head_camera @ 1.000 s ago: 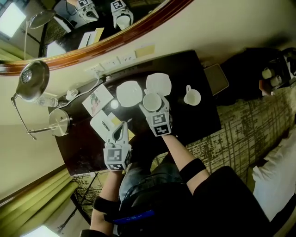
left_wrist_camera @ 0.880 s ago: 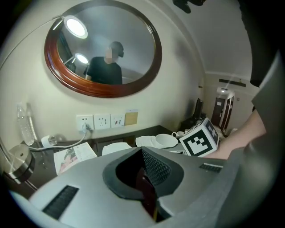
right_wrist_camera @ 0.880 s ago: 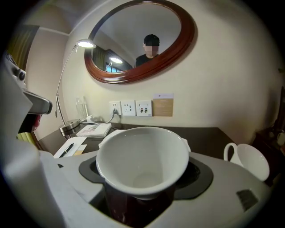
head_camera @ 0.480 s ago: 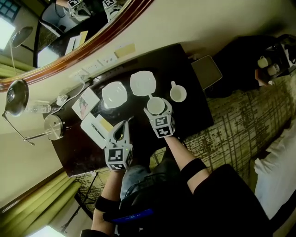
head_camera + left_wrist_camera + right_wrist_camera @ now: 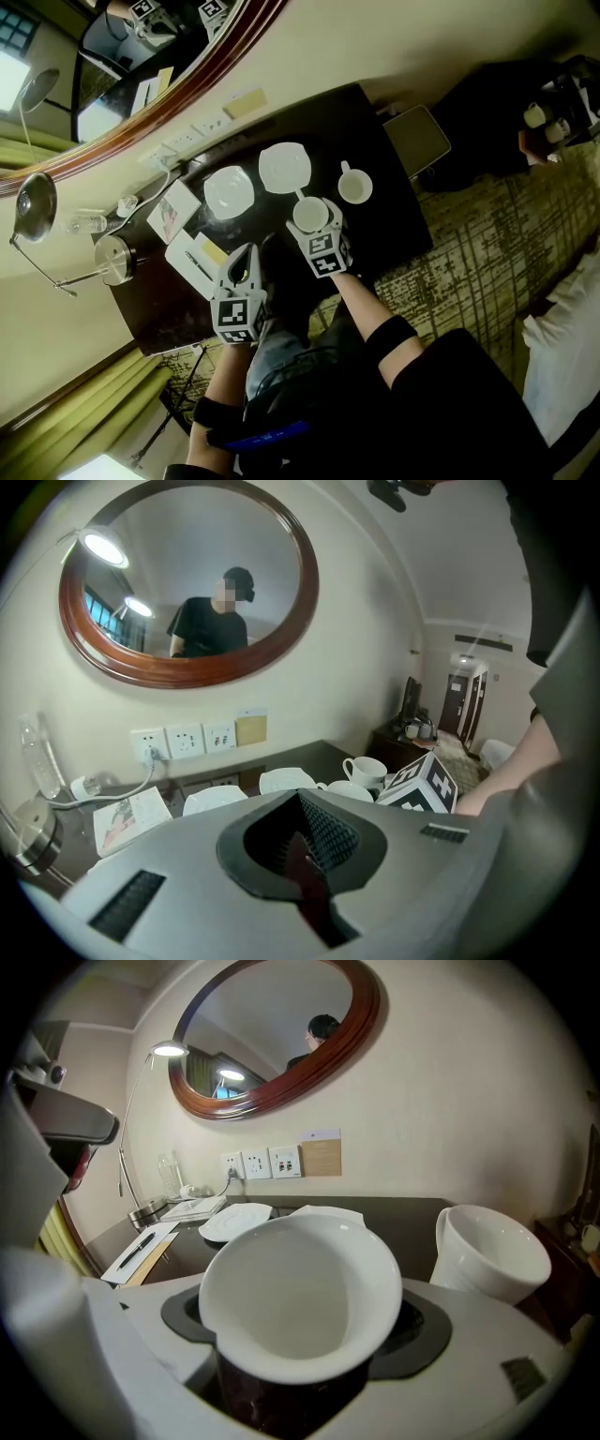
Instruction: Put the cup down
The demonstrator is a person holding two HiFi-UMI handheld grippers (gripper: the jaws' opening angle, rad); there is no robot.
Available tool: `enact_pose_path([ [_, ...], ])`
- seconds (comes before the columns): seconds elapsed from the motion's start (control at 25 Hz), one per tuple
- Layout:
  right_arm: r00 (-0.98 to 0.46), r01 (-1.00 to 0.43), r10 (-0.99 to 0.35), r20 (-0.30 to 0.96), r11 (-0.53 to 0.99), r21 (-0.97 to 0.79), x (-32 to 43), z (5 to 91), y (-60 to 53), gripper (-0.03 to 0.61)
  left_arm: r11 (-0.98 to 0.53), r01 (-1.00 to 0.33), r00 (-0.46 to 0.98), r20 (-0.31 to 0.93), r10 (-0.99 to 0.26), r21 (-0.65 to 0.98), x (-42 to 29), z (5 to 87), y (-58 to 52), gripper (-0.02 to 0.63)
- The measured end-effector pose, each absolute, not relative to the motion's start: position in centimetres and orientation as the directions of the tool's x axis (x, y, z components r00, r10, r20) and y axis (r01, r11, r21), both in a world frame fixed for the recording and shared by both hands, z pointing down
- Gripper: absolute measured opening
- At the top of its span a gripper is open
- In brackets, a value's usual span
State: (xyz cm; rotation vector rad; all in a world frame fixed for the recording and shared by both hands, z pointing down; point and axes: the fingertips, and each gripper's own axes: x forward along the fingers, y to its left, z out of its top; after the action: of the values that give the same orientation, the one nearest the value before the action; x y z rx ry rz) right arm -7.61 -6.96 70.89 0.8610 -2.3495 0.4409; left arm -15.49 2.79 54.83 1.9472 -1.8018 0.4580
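Here, the white cup [image 5: 300, 1307] is standing upright between the jaws of the right gripper [image 5: 312, 221], at the front part of the dark table [image 5: 394, 220]. Whether its foot is touching the top I cannot tell. These jaws have just been opening, and their fingers are standing loose on both sides of the cup, not pressing it. The left gripper [image 5: 302, 817] is hovering left of the cup, nearer to the person, with its fingers clenched together on nothing.

Just right of the cup a second cup [image 5: 355, 188] is standing, close enough to be crowding that side. Behind the cup, toward the wall, two white saucers [image 5: 284, 167] [image 5: 230, 191] are lying side by side. Further left of the cup are lying a notepad [image 5: 192, 264] with a pen [image 5: 138, 1249] and a leaflet [image 5: 127, 817], with a desk lamp [image 5: 37, 204] beyond them.

The right gripper view is showing the cup's inside, white and empty; in the head view the marker cube is covering much of the jaws. The left gripper view is showing the wall sockets [image 5: 185, 741] and the oval mirror [image 5: 187, 583] above the cup.
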Motion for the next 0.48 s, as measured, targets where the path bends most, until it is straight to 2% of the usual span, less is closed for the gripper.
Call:
enact_pose_path([
  [0.48, -0.600, -0.632, -0.463, 0.652, 0.774, -0.032, -5.2, 68.7, -5.9, 0.476, -0.046, -0.996, 0.079, 0.509, -0.857, 0.077, -15.3, 54.4, 2.9, 0.005],
])
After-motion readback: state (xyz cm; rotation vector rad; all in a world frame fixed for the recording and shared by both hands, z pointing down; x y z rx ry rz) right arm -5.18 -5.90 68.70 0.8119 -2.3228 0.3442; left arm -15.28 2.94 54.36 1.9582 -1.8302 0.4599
